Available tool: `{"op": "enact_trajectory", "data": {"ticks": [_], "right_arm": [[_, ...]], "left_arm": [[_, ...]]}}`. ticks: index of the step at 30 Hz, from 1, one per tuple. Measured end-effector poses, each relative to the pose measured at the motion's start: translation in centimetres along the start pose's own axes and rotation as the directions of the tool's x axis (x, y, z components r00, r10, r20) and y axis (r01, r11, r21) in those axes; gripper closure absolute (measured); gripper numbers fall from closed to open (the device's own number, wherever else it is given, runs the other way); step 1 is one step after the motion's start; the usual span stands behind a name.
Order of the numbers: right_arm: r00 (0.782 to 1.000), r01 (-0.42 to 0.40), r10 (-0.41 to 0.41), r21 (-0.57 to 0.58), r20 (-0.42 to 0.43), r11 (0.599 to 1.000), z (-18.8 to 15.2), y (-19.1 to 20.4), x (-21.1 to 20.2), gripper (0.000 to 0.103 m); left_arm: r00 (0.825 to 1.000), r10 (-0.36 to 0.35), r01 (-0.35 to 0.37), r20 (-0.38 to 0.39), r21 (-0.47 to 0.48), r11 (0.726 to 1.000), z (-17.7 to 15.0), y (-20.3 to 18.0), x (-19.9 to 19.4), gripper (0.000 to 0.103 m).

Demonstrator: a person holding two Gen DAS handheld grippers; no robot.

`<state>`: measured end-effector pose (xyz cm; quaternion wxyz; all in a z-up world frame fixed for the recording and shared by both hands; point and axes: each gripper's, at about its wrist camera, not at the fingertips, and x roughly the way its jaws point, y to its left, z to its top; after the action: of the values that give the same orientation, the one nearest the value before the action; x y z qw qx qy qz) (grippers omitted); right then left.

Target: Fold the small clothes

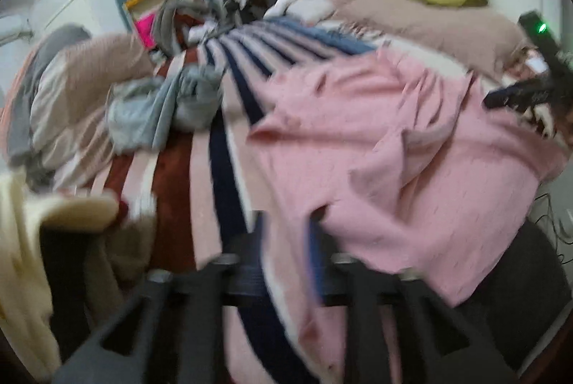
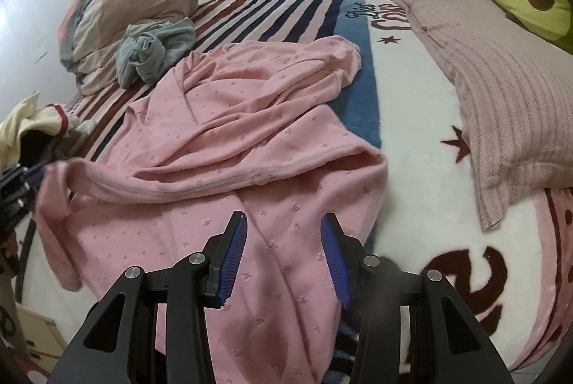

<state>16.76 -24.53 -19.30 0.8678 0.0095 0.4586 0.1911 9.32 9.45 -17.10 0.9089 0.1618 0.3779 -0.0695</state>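
Pink garment (image 2: 229, 133) between right jaws

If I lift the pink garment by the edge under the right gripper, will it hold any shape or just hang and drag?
Probably just hang: the pink garment lies in soft creases and folds, so it looks thin and floppy. It likely weighs little. Its far part sprawls across the striped blanket, so it may drag and bunch. The right gripper is open above it.
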Motion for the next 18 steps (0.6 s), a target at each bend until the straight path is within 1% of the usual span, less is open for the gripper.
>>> {"op": "enact_trajectory", "data": {"ticks": [1,3,5,8,10,12,13,15,16,18], "right_arm": [[1.000,-0.002,0.002,-0.004,-0.002,1.000,-0.1,0.1,0.0,0.065],[1.000,-0.004,0.004,-0.006,-0.007,1.000,-0.3,0.2,0.1,0.065],[1.000,-0.009,0.009,0.002,-0.010,1.000,-0.4,0.2,0.3,0.065],[1.000,-0.024,0.024,0.018,-0.015,1.000,-0.6,0.2,0.7,0.065],[0.999,-0.036,0.037,0.023,-0.018,0.999,-0.9,0.4,0.9,0.065],[0.999,-0.043,0.044,0.019,-0.023,0.999,-1.1,0.6,0.9,0.065],[0.999,-0.045,0.046,0.018,-0.025,0.999,-1.1,0.7,1.0,0.065],[0.998,-0.050,0.050,0.017,-0.025,0.999,-1.2,0.9,0.9,0.065],[0.998,-0.050,0.050,0.016,-0.023,0.999,-1.3,0.9,0.8,0.065],[0.999,-0.050,0.050,0.016,-0.019,0.999,-1.3,1.0,0.5,0.065]], "left_arm": [[1.000,-0.010,0.010,-0.007,-0.014,1.000,-0.9,0.0,-0.3,0.058],[0.998,-0.060,0.059,-0.018,-0.062,0.996,-2.5,0.2,-1.1,0.058],[0.992,-0.119,0.114,-0.030,-0.130,0.985,-4.4,0.6,-2.1,0.057],[0.987,-0.147,0.133,-0.061,-0.188,0.973,-7.1,0.0,-2.9,0.057],[0.979,-0.187,0.164,-0.076,-0.235,0.958,-8.7,-0.8,-2.8,0.057],[0.972,-0.219,0.190,-0.082,-0.270,0.944,-9.6,-1.7,-2.2,0.057],[0.972,-0.217,0.187,-0.085,-0.274,0.943,-9.7,-2.2,-2.0,0.057],[0.979,-0.183,0.152,-0.090,-0.274,0.950,-9.6,-3.1,-1.5,0.058],[0.983,-0.154,0.121,-0.097,-0.278,0.953,-9.4,-3.4,-1.3,0.060],[0.985,-0.139,0.105,-0.099,-0.291,0.951,-9.2,-3.6,-1.2,0.062]]}}
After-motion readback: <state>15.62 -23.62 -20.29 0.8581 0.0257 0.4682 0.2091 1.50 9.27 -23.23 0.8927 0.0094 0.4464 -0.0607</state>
